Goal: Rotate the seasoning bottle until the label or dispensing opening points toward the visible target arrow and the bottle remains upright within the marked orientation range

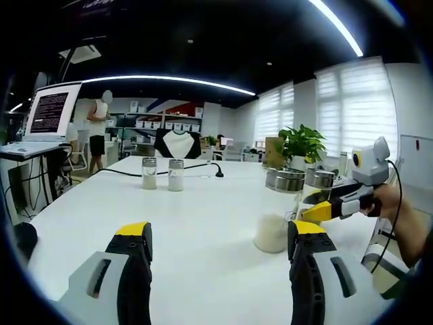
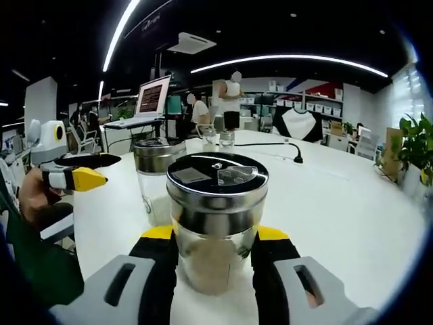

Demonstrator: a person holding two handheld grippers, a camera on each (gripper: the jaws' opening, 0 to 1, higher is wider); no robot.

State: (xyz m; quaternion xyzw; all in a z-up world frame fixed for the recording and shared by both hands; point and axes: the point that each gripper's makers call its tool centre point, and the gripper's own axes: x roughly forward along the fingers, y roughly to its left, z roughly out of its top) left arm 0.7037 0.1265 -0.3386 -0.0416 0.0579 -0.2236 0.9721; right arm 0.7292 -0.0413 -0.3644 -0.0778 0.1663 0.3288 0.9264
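Right gripper (image 2: 215,261): clenched on the seasoning bottle (image 2: 216,220), the two yellow-tipped jaws pressed against the glass body on either side; seen also in the left gripper view at 3 o'clock, held by a hand (image 1: 389,203).
Seasoning bottle: held upright at the centre of the right gripper view; steel lid with a dispensing flap on top, pale contents in the lower part of the glass; base at or just over the white table (image 2: 338,196), contact not discernible.
Second bottle (image 2: 157,179): stood just behind the held one, toward 10 o'clock; same steel lid.
Left gripper (image 1: 220,247): released, jaws set wide apart over bare tabletop, nothing between them; seen in the right gripper view at 9 o'clock.
Far pair of bottles (image 1: 162,174): stood side by side at 11 o'clock in the left gripper view, well apart from both grippers.
Black cable (image 1: 196,166): laid across the table behind the pair.
Potted plant (image 1: 301,145): placed at 2 o'clock, at the table's far edge.
Laptop (image 1: 51,112): open at 10 o'clock on a side desk.
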